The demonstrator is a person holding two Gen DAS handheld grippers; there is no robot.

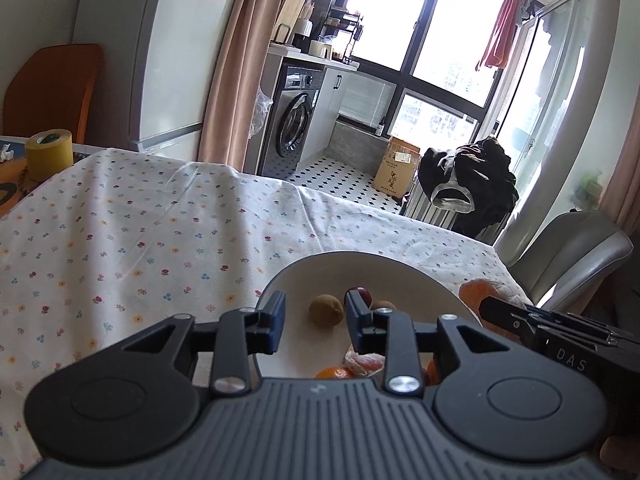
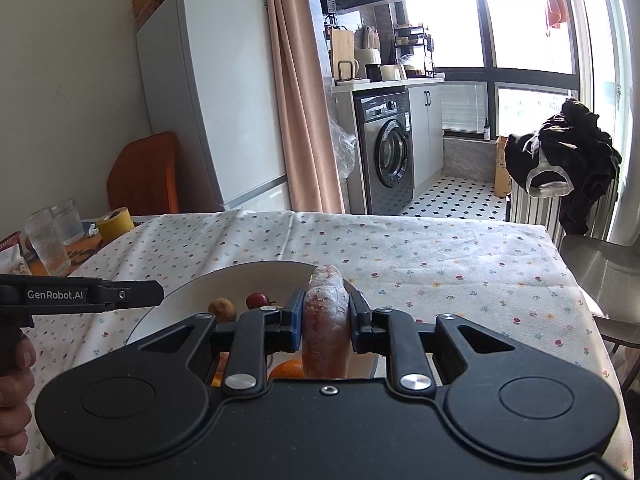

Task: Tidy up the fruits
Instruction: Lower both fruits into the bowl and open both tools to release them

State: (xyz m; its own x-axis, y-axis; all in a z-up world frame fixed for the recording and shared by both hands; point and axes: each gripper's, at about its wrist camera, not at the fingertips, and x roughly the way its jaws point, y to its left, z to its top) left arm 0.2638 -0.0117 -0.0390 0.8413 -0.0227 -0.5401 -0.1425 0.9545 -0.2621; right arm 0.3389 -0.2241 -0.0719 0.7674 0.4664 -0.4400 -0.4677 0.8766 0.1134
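Note:
A white bowl [image 1: 320, 266] sits on the flowered tablecloth [image 1: 160, 240]. It holds a brown round fruit [image 1: 326, 309], a red fruit [image 1: 358, 293], peeled orange segments [image 1: 364, 362] and a whole orange [image 1: 334, 372]. My left gripper [image 1: 316, 322] is open over the bowl's left side with nothing between its fingers. My right gripper [image 2: 326, 308] is shut on a peeled pinkish citrus piece [image 2: 326, 320], held upright above the bowl [image 2: 240, 274]. The right wrist view also has the brown fruit [image 2: 222, 308], the red fruit [image 2: 258, 300] and the left gripper's finger [image 2: 120, 294].
A yellow tape roll [image 2: 116, 224] and two glasses [image 2: 48, 240] stand at the table's far left. A grey chair [image 2: 600, 272] is by the right table edge. A hand [image 2: 16, 380] shows at lower left. Bare cloth [image 2: 440, 264] stretches beyond the bowl.

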